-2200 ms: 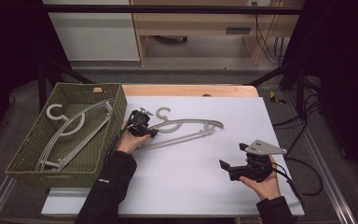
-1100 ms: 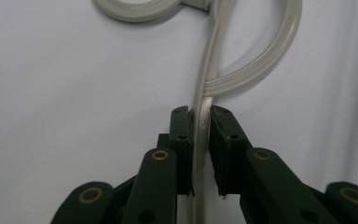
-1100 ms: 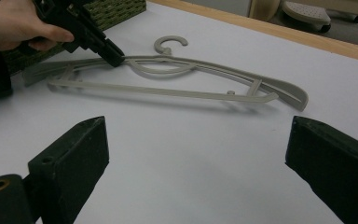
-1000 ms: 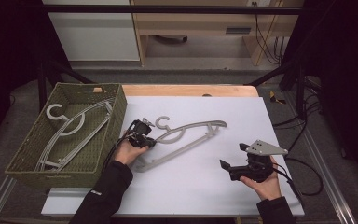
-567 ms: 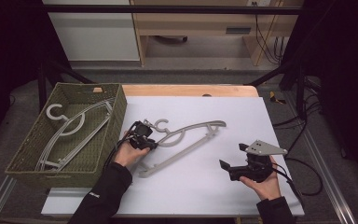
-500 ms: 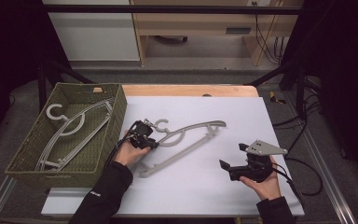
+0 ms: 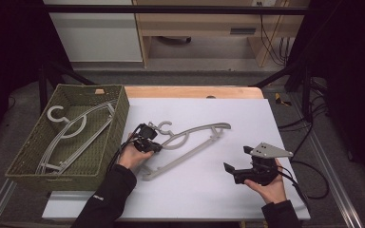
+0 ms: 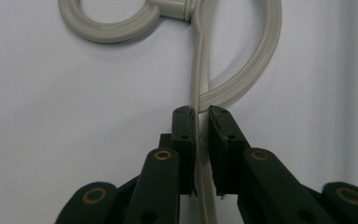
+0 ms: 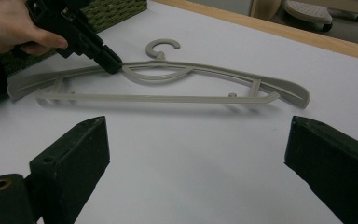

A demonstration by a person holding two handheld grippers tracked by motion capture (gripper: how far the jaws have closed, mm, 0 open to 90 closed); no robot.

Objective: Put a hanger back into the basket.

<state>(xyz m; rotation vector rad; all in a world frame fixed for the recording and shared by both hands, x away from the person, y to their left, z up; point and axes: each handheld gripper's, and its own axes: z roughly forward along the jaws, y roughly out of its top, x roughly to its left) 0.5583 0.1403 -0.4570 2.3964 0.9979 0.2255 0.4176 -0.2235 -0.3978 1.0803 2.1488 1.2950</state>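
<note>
A grey plastic clothes hanger point(image 7: 185, 142) is seen lying flat on the white surface point(image 7: 209, 190), just right of a green woven basket point(image 7: 26, 159). Its hook point(image 7: 164, 127) is turned toward the far edge; its long bar runs diagonally from near left to far right.

The left claw point(image 7: 153, 142) is closed on the hanger's upper arm, just beside the neck below the hook. In the left gripper view the thin grey rail point(image 8: 200, 116) is pinched between the two black pads point(image 8: 185, 140); the curved inner brace and the ring of the hook are seen beyond the tips. The jaws have just been opened a little and pressed together again, with the rail between them throughout. In the right gripper view the left claw point(image 9: 112, 65) is seen gripping the same arm, with the person's left hand point(image 9: 9, 28) wrapped around the tool.

The right claw point(image 7: 229, 169) is held spread wide, low over the surface at the near right, well apart from the hanger. Nothing is held between its pads point(image 9: 74, 158).

A second grey hanger point(image 7: 73, 135) is seen lying inside the basket, hook toward the far left corner.
</note>
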